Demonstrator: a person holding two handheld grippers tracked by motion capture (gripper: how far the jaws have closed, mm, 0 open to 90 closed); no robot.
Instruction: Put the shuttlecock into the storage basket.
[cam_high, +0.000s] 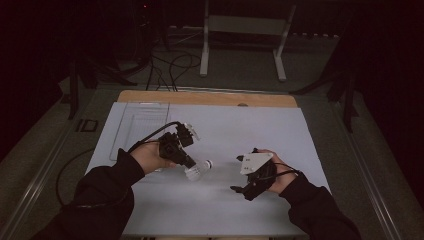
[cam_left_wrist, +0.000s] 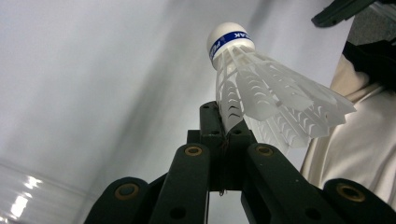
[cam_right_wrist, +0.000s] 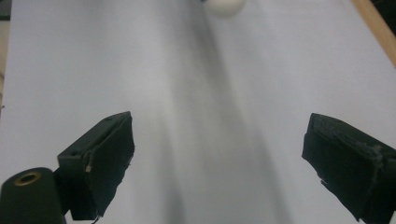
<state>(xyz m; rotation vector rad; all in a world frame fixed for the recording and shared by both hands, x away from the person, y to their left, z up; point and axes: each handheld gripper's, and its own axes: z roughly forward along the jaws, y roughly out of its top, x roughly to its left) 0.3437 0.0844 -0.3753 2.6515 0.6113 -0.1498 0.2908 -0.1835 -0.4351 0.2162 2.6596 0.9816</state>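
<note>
A white feather shuttlecock (cam_left_wrist: 261, 88) with a blue band round its cork is pinched by its skirt in my left gripper (cam_left_wrist: 225, 125), which is shut on it. In the high view the left gripper (cam_high: 186, 161) hangs over the white mat left of centre, with the shuttlecock (cam_high: 198, 169) pointing its cork to the right. My right gripper (cam_high: 239, 173) is at the right of the mat, open, with nothing between its jaws. The right gripper (cam_right_wrist: 217, 163) looks along the mat, and the shuttlecock's cork (cam_right_wrist: 225, 6) shows at the top edge.
A clear plastic tube (cam_high: 141, 122) lies on the mat's (cam_high: 250, 135) far left. A wooden table edge (cam_high: 205, 98) runs behind the mat. Beyond it are cables (cam_high: 170, 67) and a white stand (cam_high: 243, 30) on the floor.
</note>
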